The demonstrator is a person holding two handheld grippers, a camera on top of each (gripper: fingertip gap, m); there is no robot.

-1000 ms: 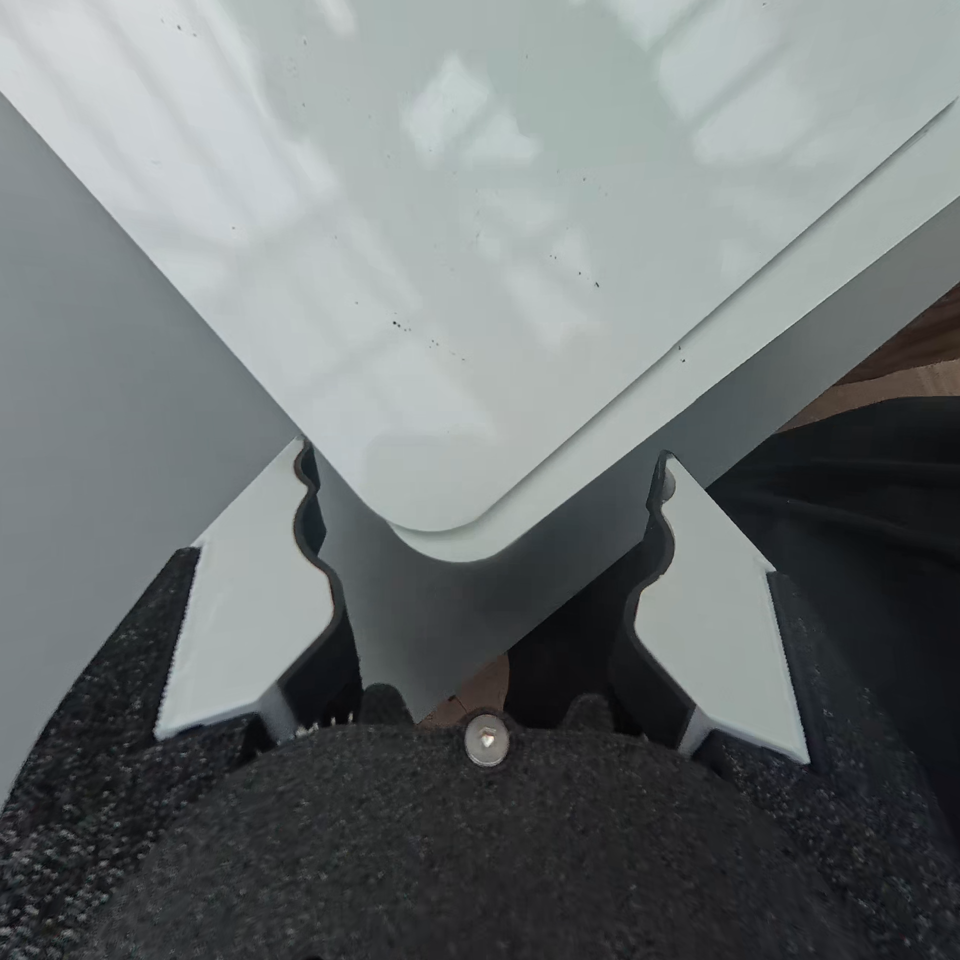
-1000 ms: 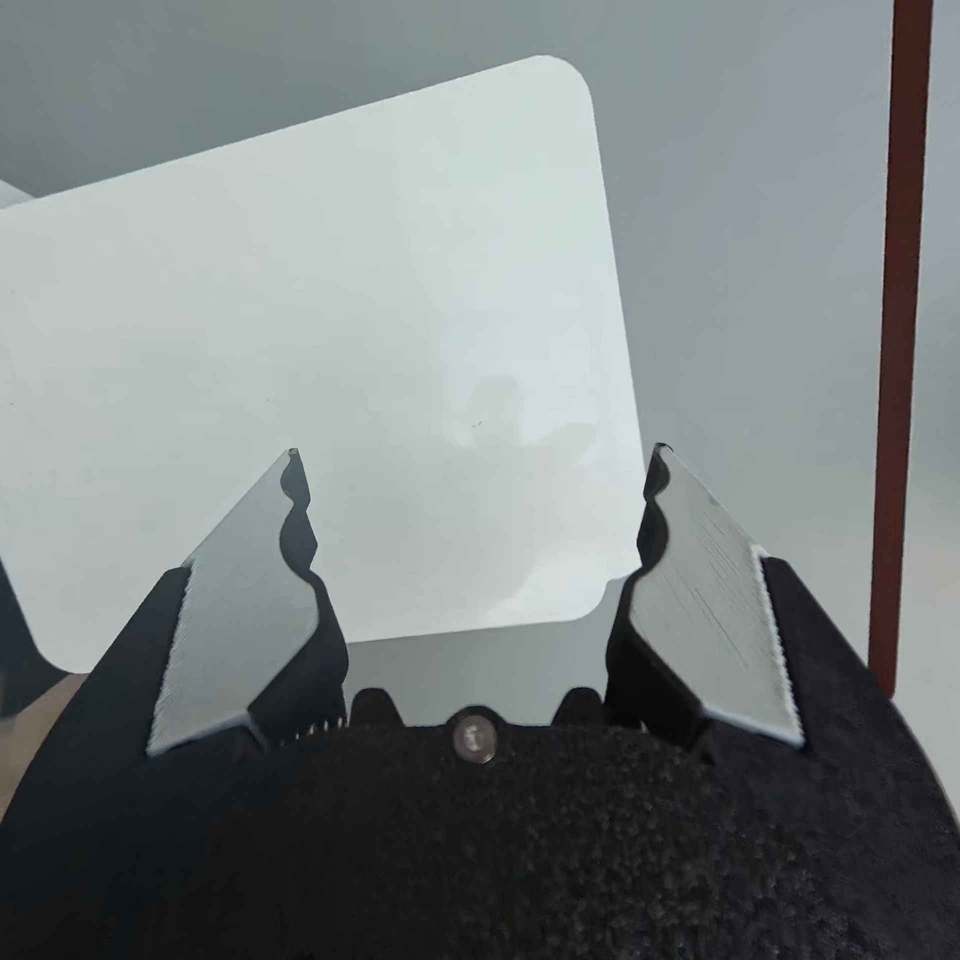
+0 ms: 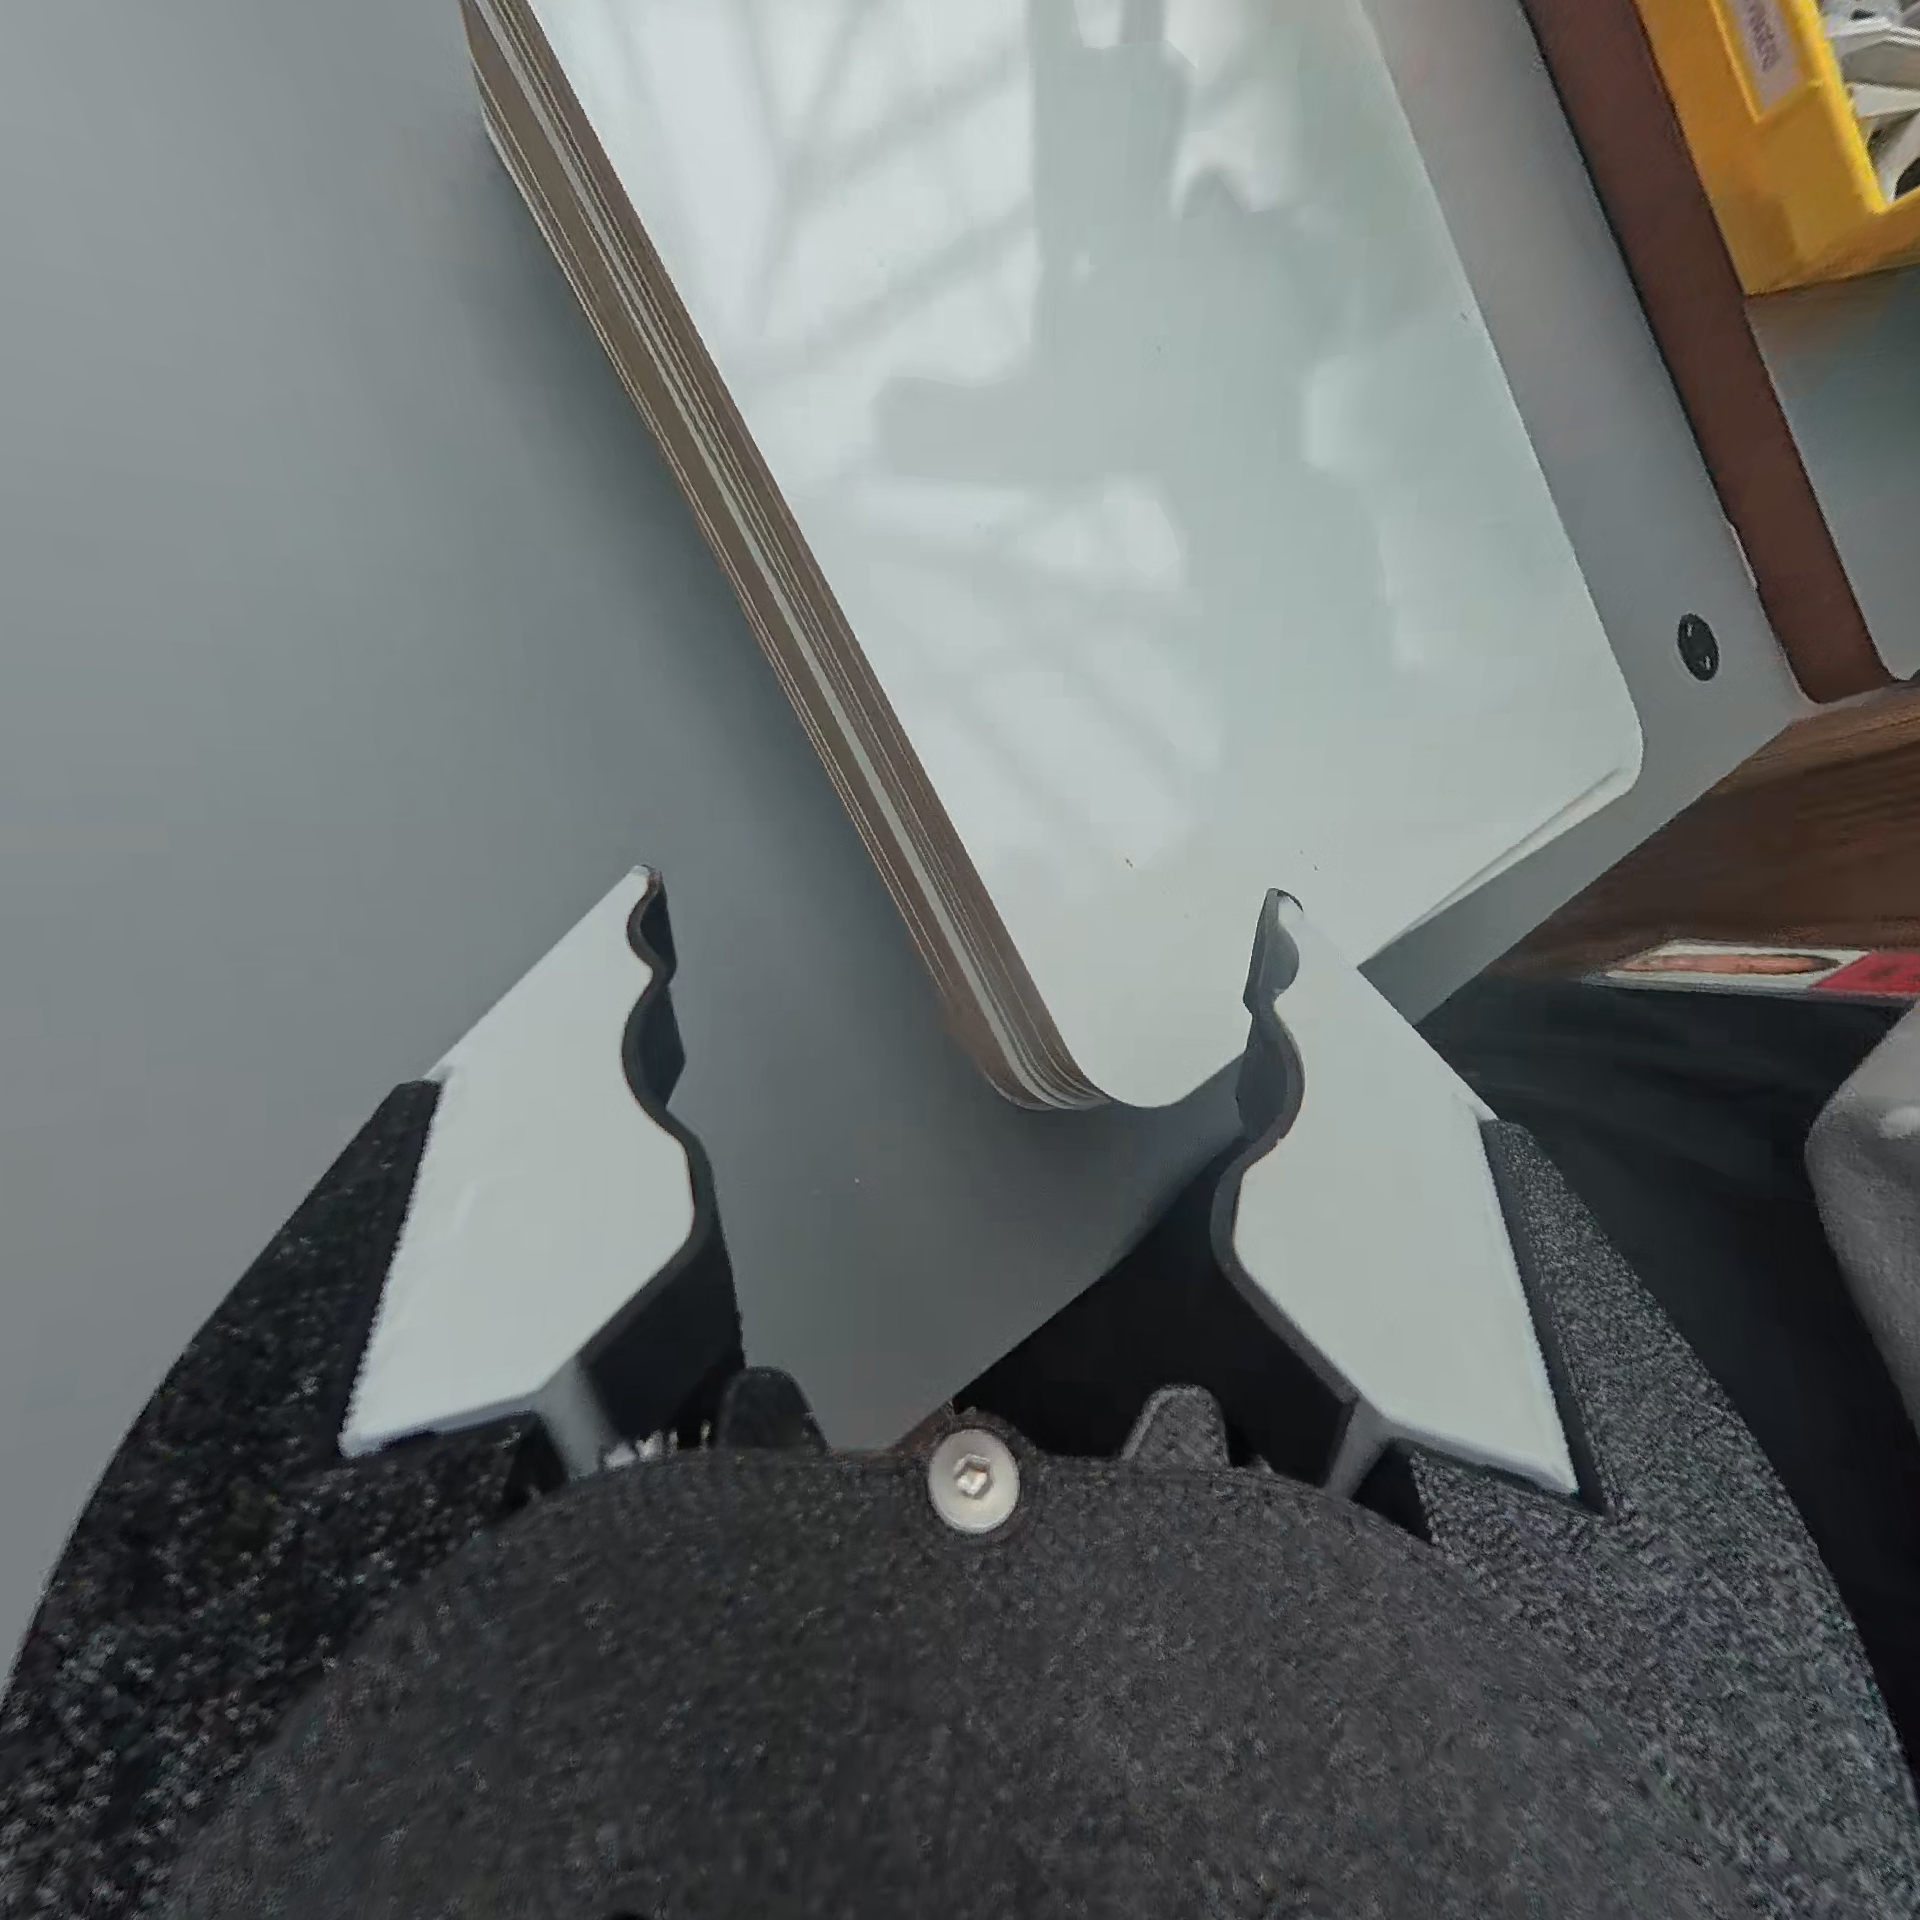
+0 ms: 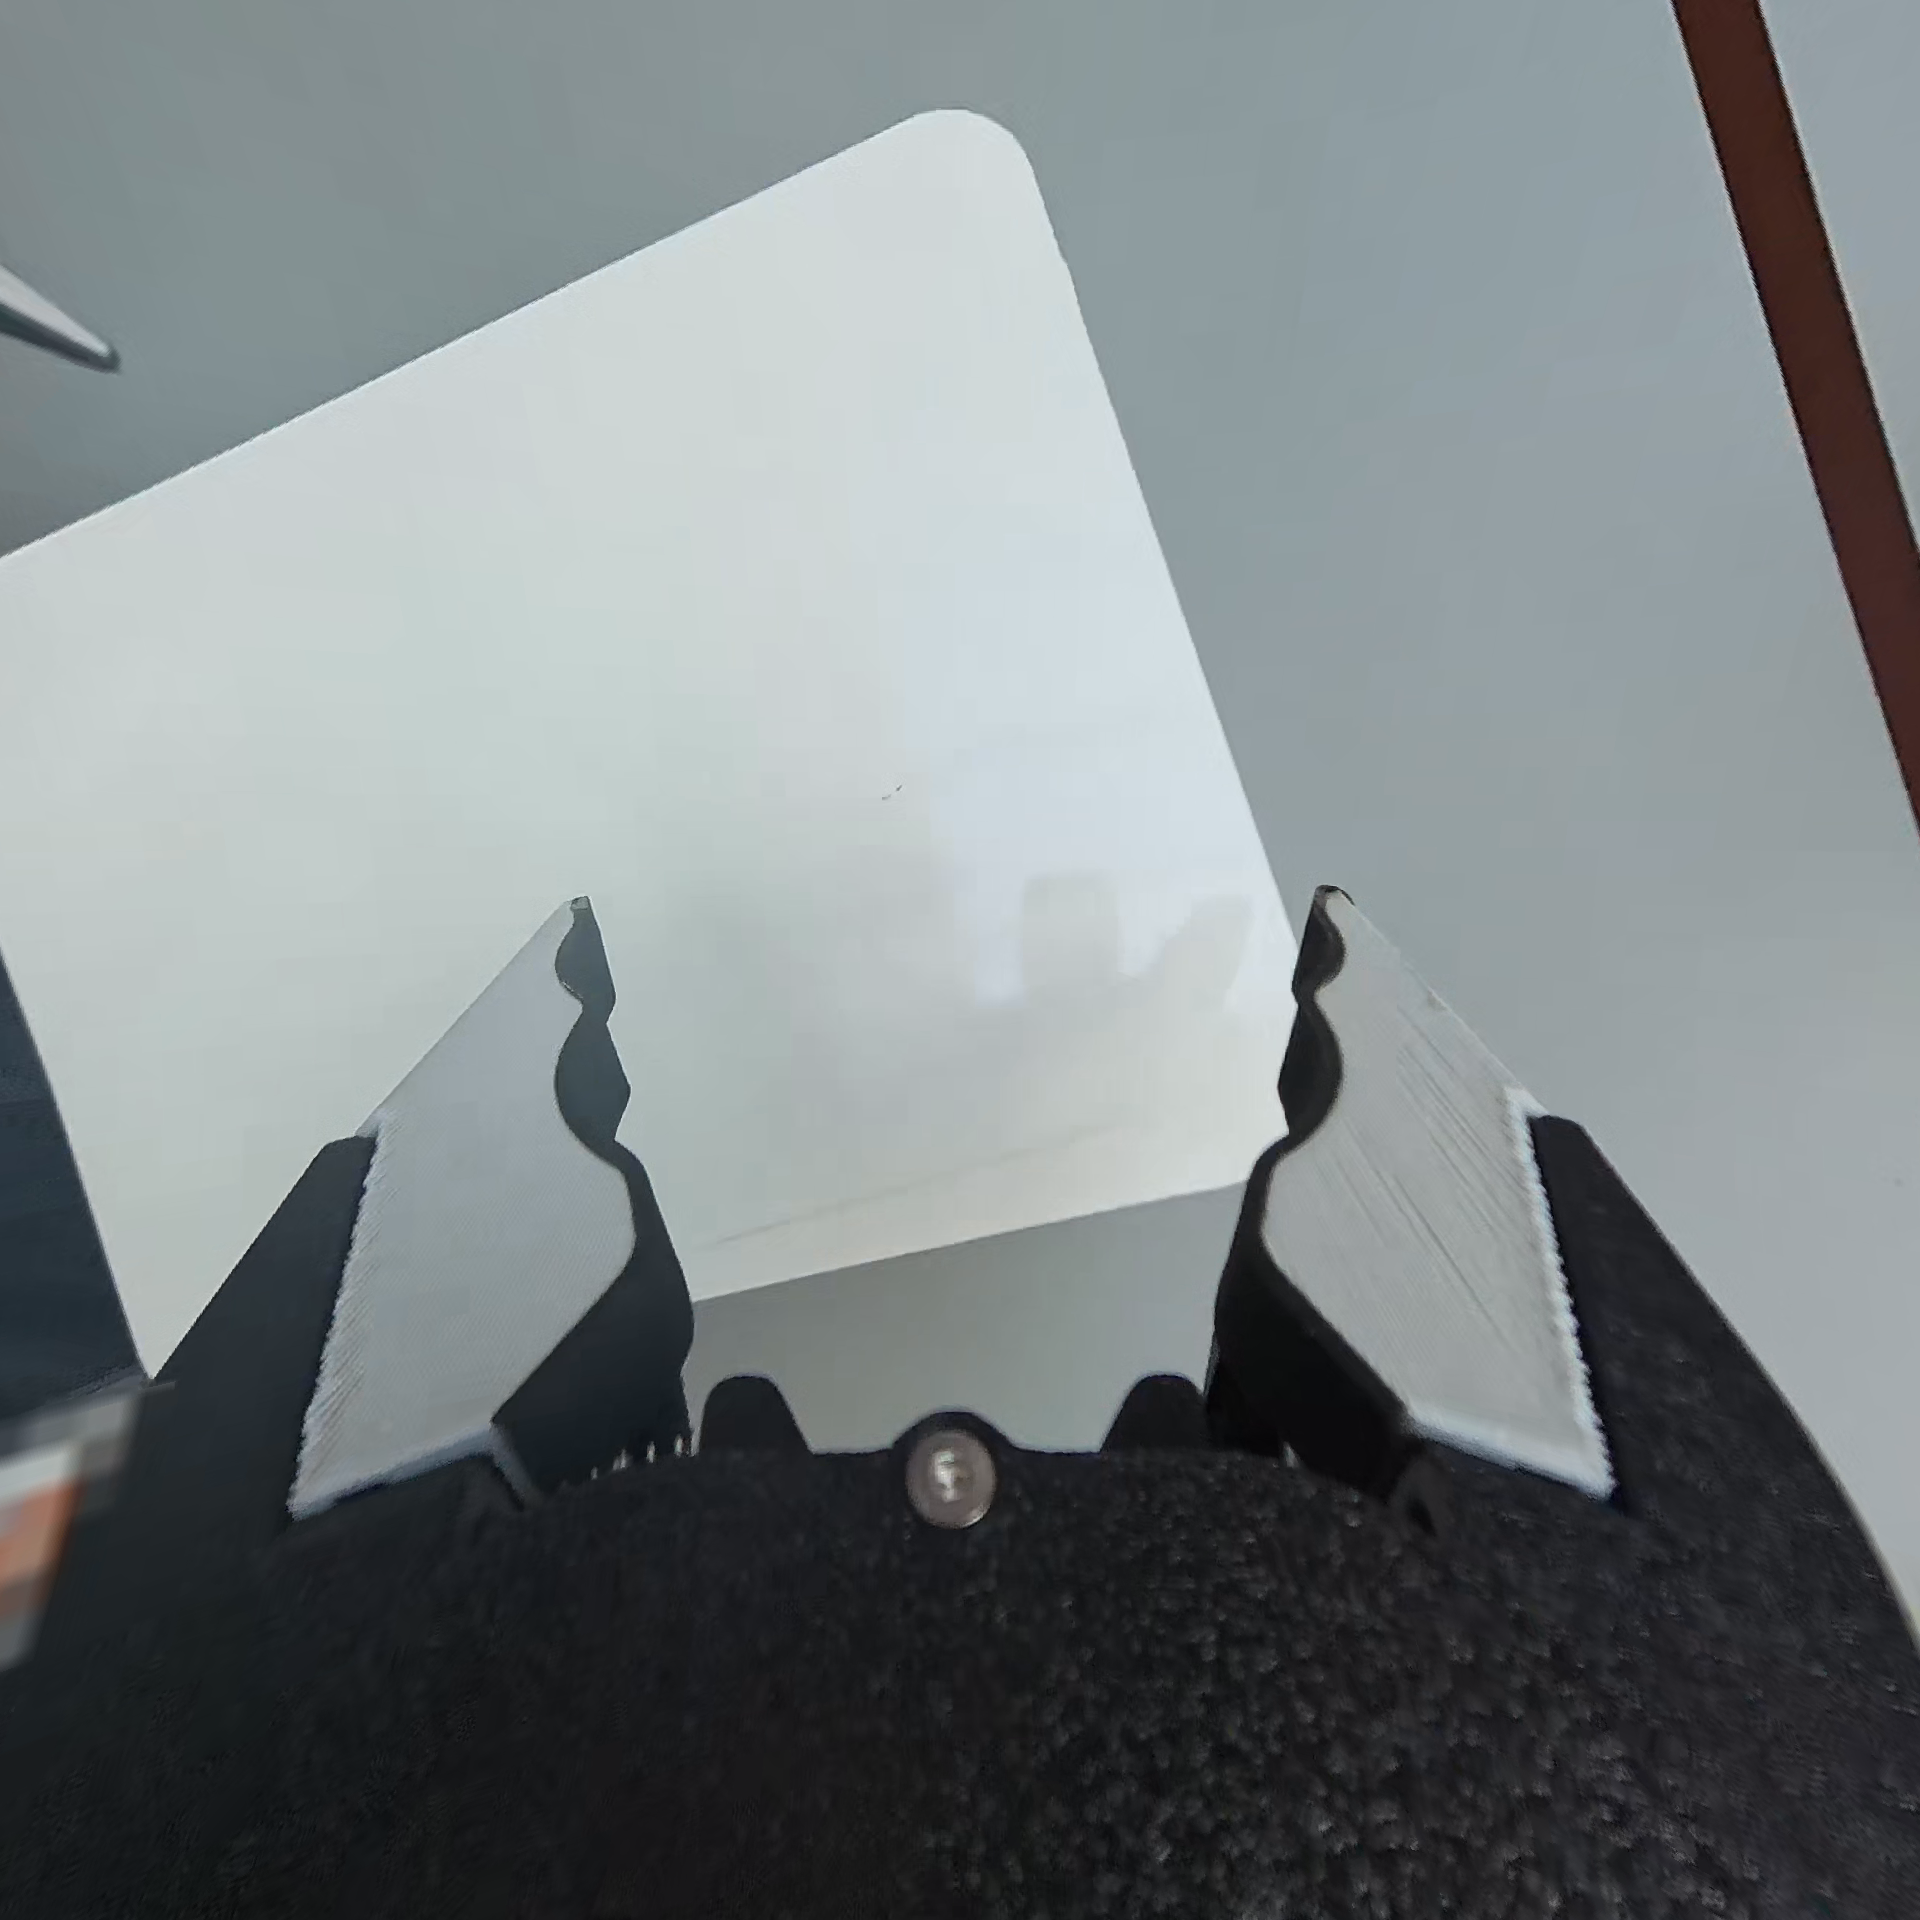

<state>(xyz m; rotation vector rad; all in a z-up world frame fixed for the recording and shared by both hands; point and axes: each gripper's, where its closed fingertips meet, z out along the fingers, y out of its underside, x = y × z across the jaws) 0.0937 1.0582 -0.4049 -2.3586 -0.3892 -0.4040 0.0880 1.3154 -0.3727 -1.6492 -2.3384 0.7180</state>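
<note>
Plainly, both tools are empty. Left gripper (image 3: 961, 894): jaws spread wide, nothing between them, poised over the near rounded corner of a stack of white boards (image 3: 1143, 520) that fills the centre and upper middle of the left wrist frame. The corner sits just ahead of the gap; contact with the right finger cannot be told. Right gripper (image 4: 956, 902): jaws likewise released and parted, hovering over the lower part of the white stack (image 4: 623, 675), whose top sheet spans the centre and left of the right wrist frame; the sheet's near edge runs across between the fingers, apart from both. As for progress, no board is lifted, gripped or visibly separated; all lie flat on the grey tabletop (image 3: 260, 623). Materials: boards thin, rigid-looking, with glossy white faces throwing soft reflections, rounded corners, and tan edges showing as fine layered stripes along the stack's left side. Tabletop matte, smooth grey. Fingers (image 3: 540, 1195) pale, flat-faced wedges with wavy black inner pads; the mount below is coarse, grainy black. Upper right of the left frame: dark brown wooden frame (image 3: 1704, 364) and a yellow bin (image 3: 1787, 135); a small black round fitting (image 3: 1697, 646) sits at right. A thin reddish-brown bar (image 4: 1808, 416) runs down the right edge of the right frame.
</note>
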